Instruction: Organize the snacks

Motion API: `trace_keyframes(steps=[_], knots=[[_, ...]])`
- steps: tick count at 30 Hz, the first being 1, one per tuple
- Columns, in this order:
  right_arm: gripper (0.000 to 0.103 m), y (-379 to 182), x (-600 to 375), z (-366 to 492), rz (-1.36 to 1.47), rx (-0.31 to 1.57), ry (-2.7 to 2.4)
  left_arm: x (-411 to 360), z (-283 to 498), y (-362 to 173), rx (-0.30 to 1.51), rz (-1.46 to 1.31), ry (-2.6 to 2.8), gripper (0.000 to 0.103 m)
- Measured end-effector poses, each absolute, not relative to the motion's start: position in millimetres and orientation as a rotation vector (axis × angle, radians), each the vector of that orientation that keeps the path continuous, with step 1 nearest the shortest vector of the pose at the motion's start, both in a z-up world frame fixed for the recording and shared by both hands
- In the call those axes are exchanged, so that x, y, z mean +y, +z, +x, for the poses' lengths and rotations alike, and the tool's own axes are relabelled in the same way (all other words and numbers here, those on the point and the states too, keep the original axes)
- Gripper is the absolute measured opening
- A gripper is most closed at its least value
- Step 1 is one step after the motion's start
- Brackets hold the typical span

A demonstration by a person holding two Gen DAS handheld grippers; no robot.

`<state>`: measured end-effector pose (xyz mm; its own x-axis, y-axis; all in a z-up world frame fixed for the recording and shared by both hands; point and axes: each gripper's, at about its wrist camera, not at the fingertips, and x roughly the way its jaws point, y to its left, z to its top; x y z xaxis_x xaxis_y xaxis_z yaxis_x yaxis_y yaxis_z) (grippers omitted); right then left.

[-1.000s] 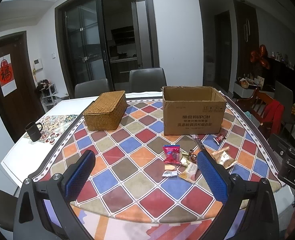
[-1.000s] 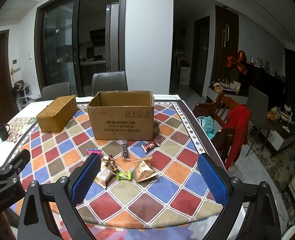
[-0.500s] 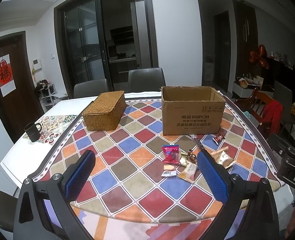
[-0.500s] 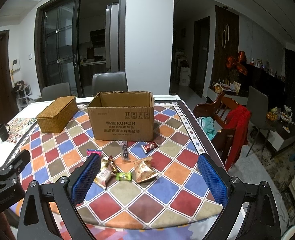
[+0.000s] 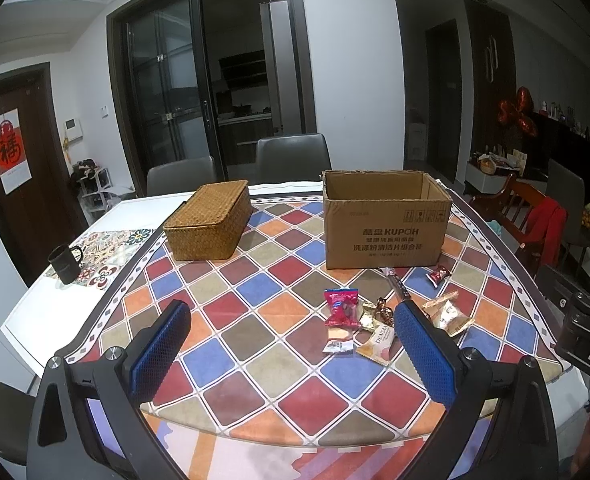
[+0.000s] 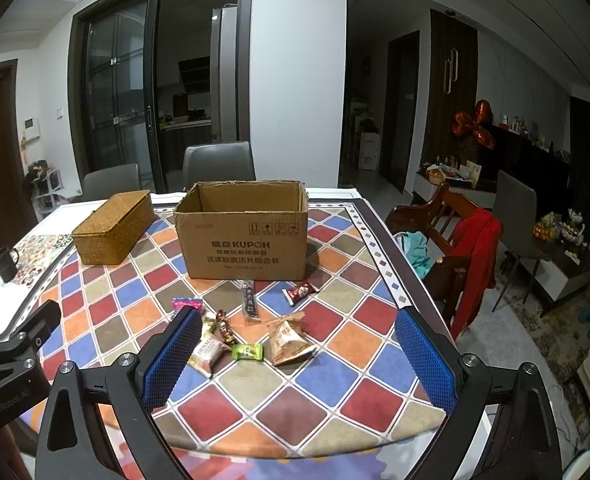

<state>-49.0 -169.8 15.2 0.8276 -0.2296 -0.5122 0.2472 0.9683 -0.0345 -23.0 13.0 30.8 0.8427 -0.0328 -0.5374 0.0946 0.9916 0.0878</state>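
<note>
Several wrapped snacks lie on the checkered tablecloth in front of an open cardboard box (image 5: 383,224) (image 6: 247,236). Among them are a red packet (image 5: 341,307), a gold packet (image 5: 447,314) (image 6: 287,338), a beige Denmark packet (image 5: 377,342) (image 6: 207,354), a green candy (image 6: 247,351), a dark stick (image 6: 249,302) and a small red packet (image 6: 301,292). My left gripper (image 5: 291,344) is open and empty, above the near table edge left of the snacks. My right gripper (image 6: 295,354) is open and empty, with the snacks between and beyond its fingers.
A closed wicker basket (image 5: 209,220) (image 6: 115,226) stands left of the box. A black mug (image 5: 65,264) sits on a patterned mat at the far left. Grey chairs (image 5: 291,156) stand behind the table; a wooden chair with a red jacket (image 6: 475,248) stands right.
Both grippers stay open and empty. The left view has crept slightly forward toward the table; the right view is nearly unchanged.
</note>
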Motion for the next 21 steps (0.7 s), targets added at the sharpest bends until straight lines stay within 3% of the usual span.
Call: trace_keyframes(steps=[21], knots=[[0.098, 9, -175, -38, 0.039, 0.565, -0.249, 14, -7, 9, 0.593, 0.128, -0.067, 0.103]])
